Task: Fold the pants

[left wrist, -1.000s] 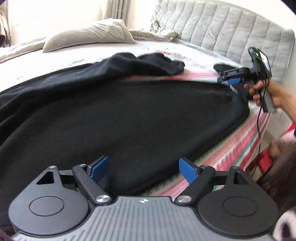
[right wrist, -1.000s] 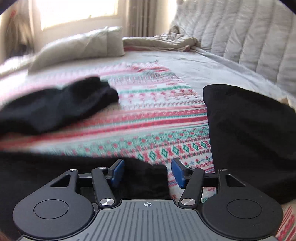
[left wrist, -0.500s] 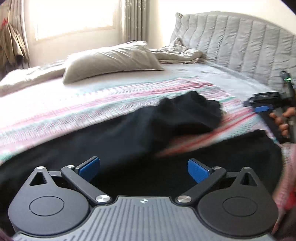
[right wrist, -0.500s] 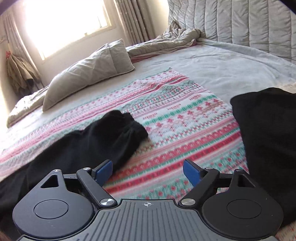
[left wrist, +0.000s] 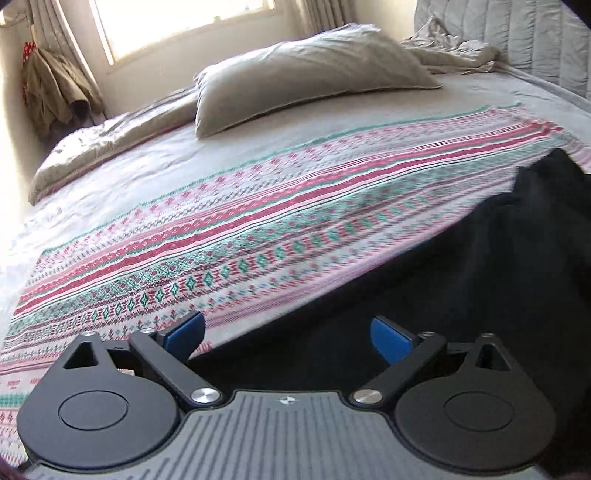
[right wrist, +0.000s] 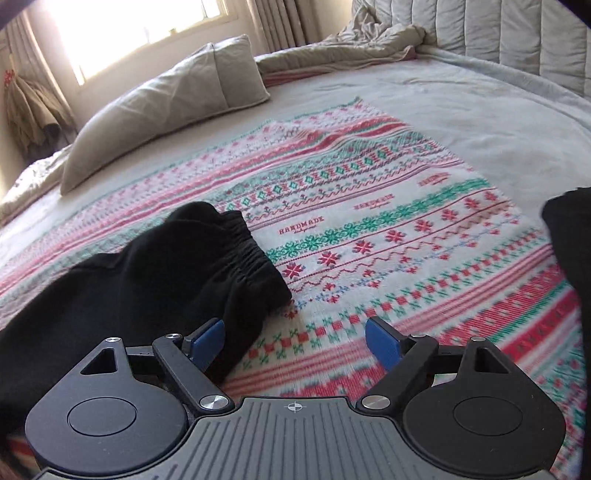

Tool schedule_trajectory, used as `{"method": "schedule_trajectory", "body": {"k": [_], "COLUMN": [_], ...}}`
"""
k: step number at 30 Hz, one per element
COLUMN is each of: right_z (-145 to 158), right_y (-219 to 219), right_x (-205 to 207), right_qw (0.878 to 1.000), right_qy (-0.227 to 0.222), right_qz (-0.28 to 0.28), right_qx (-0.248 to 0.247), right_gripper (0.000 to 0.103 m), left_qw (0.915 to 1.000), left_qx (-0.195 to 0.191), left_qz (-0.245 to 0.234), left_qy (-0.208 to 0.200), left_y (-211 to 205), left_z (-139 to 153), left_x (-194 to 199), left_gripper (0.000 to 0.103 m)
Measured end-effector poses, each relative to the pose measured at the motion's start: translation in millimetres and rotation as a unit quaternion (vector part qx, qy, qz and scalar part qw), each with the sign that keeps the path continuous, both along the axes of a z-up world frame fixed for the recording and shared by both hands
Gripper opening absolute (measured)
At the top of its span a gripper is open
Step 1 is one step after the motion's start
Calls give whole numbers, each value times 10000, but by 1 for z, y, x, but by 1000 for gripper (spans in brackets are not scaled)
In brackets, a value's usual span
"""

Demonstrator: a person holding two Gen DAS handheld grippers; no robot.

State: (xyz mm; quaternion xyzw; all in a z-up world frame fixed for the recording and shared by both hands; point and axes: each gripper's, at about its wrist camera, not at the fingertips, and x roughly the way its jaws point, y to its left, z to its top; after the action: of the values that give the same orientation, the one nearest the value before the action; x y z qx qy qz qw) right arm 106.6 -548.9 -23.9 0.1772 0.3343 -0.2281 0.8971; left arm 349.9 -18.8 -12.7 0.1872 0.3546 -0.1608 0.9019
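Observation:
Black pants (left wrist: 461, 280) lie on a patterned blanket (left wrist: 258, 229) on the bed. In the left wrist view they fill the lower right, under and beyond my left gripper (left wrist: 288, 334), which is open and empty just above the fabric. In the right wrist view a bunched leg with an elastic cuff (right wrist: 236, 251) lies at the left, and another black part (right wrist: 569, 251) shows at the right edge. My right gripper (right wrist: 293, 338) is open and empty; its left finger is beside the leg's edge.
A grey pillow (left wrist: 306, 77) and a crumpled duvet (left wrist: 450, 51) lie at the far side of the bed. A quilted headboard (right wrist: 517, 33) runs along the right. A window (right wrist: 129, 26) and hanging clothes (left wrist: 51, 88) are at the back left.
Both grippers have lifted and swung left. The left view has turned from the spread pants to the open blanket. The right gripper has opened wider and come close to the cuffed leg.

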Motion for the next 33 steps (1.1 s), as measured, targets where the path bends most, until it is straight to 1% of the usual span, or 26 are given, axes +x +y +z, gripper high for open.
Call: {"method": "schedule_trajectory", "body": {"k": [2,3,4,5,6,7,8,10,12,13,14,15,17,18,19,21,23,25,26,27,28,29,30,31,32,33], "right_z": [-3,-4,-5,-7,-8,-8,-9,-8,-5,-4,-2,-1,5,8,12,19,27,29,28,24,18,9,1,-8,-10,-8], "right_y": [3,5,8,11,14,19,23,31,37,38,39,40,43,44,45,45,44,43,41,39,35,30,25,20,19,18], "right_x": [8,11,15,18,21,24,27,31,33,33,33,32,30,29,26,21,16,12,13,16,21,28,34,38,37,36], "right_qw": [9998,9996,9995,9992,9988,9980,9970,9949,9929,9922,9917,9913,9893,9879,9859,9817,9769,9742,9734,9740,9768,9813,9853,9880,9882,9884], "right_qy": [-25,-40,-45,-52,-39,6,48,94,176,187,175,165,108,70,6,-177,-404,-626,-662,-566,-397,-148,163,385,304,279], "right_qz": [56,62,84,124,163,225,298,474,497,522,525,511,433,383,334,260,205,163,139,121,122,150,166,182,189,200], "right_qx": [-186,-262,-307,-367,-455,-590,-719,-884,-1067,-1114,-1157,-1204,-1390,-1504,-1642,-1876,-2089,-2163,-2190,-2189,-2102,-1914,-1693,-1482,-1486,-1480], "right_gripper": [85,85,84,81,77,68,55,41,34,30,29,28,26,25,25,25,25,25,25,25,25,27,30,34,42,50], "left_qw": [9999,9998,9996,9993,9991,9985,9978,9962,9941,9946,9962,9974,9992,9999,9998,9973,9938,9907,9901,9906,9922,9931,9935,9941,9947,9955], "left_qx": [2,16,35,5,-89,-200,-237,-318,-401,-308,-97,70,166,114,-19,-391,-558,-652,-680,-678,-626,-558,-471,-406,-367,-365], "left_qz": [24,3,-31,-65,-93,-129,-114,-115,-216,-278,-292,-257,-111,30,178,491,703,852,924,995,1004,1025,1032,1006,953,866], "left_qy": [127,201,292,361,406,500,609,803,979,948,820,675,345,114,-53,-370,-661,-836,-804,-657,-395,-117,2,-69,-106,-111], "left_y": [3,4,4,5,7,8,8,6,1,-5,-12,-18,-24,-24,-19,-10,-8,-8,-8,-9,-14,-16,-18,-19,-20,-21], "left_z": [-7,-10,-14,-17,-18,-18,-19,-16,-13,-12,-11,-11,-8,-4,2,11,15,13,10,4,-4,-12,-18,-19,-18,-17], "left_x": [16,25,31,34,35,38,39,40,40,37,33,29,24,22,21,23,24,27,32,39,48,54,57,54,52,50], "left_gripper": [95,91,90,88,83,81,77,61,24,13,1,1,1,1,1,1,1,1,1,1,1,2,4,4,7,14]}}
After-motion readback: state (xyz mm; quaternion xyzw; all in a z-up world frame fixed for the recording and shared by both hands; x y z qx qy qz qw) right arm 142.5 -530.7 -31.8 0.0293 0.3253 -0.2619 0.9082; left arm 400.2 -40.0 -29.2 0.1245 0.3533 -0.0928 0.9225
